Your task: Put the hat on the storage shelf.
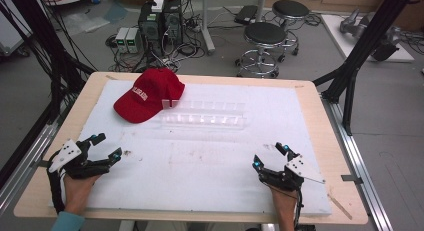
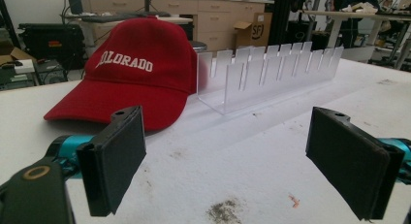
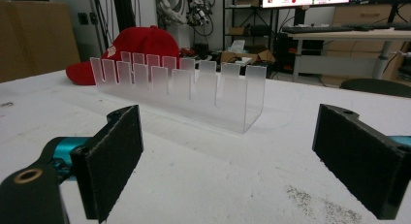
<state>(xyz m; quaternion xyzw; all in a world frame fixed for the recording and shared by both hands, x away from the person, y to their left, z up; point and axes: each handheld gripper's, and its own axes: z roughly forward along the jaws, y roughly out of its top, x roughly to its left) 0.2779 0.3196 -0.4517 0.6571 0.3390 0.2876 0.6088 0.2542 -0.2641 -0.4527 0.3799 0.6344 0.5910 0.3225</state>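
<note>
Two grippers rest low on the desk, left gripper and right gripper, jaws spread wide, holding nothing. Well ahead, the red Colorado cap touches the slotted acrylic rack; a level, slow approach would likely avoid nudging either.

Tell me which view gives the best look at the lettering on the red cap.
The left gripper view: the red cap sits close with its front facing the camera, so the white lettering reads clearly. The high view shows the cap whole but the lettering small and blurred. The right gripper view shows it far off behind the clear slotted rack.
</note>
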